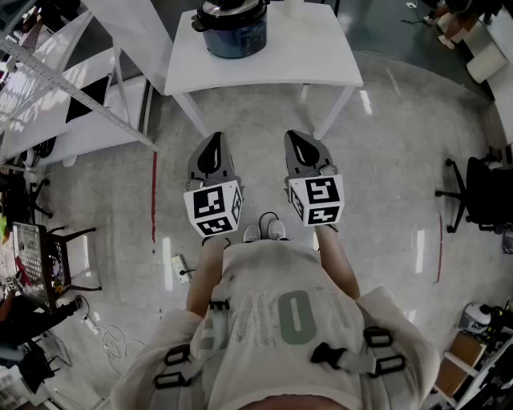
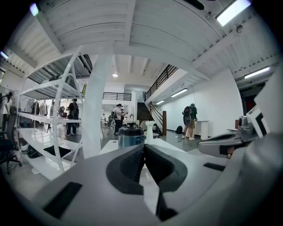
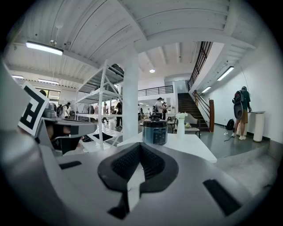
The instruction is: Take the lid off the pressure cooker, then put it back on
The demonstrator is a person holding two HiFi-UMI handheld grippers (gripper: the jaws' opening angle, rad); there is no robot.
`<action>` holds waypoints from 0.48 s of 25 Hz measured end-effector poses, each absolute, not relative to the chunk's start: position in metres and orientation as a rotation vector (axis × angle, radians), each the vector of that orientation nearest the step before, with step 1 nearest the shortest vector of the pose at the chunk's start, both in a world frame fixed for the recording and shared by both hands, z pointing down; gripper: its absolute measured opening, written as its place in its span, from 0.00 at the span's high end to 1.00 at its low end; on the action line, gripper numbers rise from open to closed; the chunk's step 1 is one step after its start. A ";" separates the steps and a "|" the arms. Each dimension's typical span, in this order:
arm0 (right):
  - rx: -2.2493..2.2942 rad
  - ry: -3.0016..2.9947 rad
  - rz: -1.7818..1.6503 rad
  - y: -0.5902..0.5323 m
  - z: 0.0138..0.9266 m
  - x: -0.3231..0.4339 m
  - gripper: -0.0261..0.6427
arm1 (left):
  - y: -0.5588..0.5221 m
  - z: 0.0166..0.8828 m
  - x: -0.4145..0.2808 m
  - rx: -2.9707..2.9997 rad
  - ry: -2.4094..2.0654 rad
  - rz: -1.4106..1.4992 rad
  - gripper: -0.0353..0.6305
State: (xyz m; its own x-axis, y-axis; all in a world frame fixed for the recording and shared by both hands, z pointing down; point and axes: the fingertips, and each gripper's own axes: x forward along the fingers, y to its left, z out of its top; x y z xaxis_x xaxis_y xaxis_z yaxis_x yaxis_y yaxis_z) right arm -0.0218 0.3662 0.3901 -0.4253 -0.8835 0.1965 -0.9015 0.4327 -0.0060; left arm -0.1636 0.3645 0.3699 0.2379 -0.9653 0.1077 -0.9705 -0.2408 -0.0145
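Note:
A dark blue pressure cooker with its black lid on stands on a white table ahead of me. The cooker appears small and distant in the left gripper view, and the cooker again in the right gripper view. My left gripper and right gripper are held side by side over the floor, well short of the table. Both are shut with nothing between the jaws. The left gripper and right gripper point roughly level toward the cooker.
White shelving stands to the left of the table, with a white pillar beside it. An office chair is at the right. A small white vase sits on the table near the cooker. People stand in the background.

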 end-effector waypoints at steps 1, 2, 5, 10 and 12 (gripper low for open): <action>1.576 -2.518 0.163 0.365 0.392 -0.023 0.95 | 0.363 0.372 -0.164 2.424 -1.902 0.145 0.92; 1.569 -2.520 0.162 0.363 0.394 -0.024 0.95 | 0.362 0.374 -0.165 2.420 -1.903 0.146 0.92; 1.550 -2.519 0.165 0.361 0.399 -0.023 0.95 | 0.360 0.379 -0.165 2.405 -1.906 0.138 0.92; 1.546 -2.533 0.204 0.356 0.404 -0.014 0.95 | 0.357 0.382 -0.164 2.376 -1.929 0.124 0.92; 1.554 -2.536 0.244 0.353 0.409 -0.008 0.95 | 0.356 0.385 -0.161 2.367 -1.939 0.123 0.92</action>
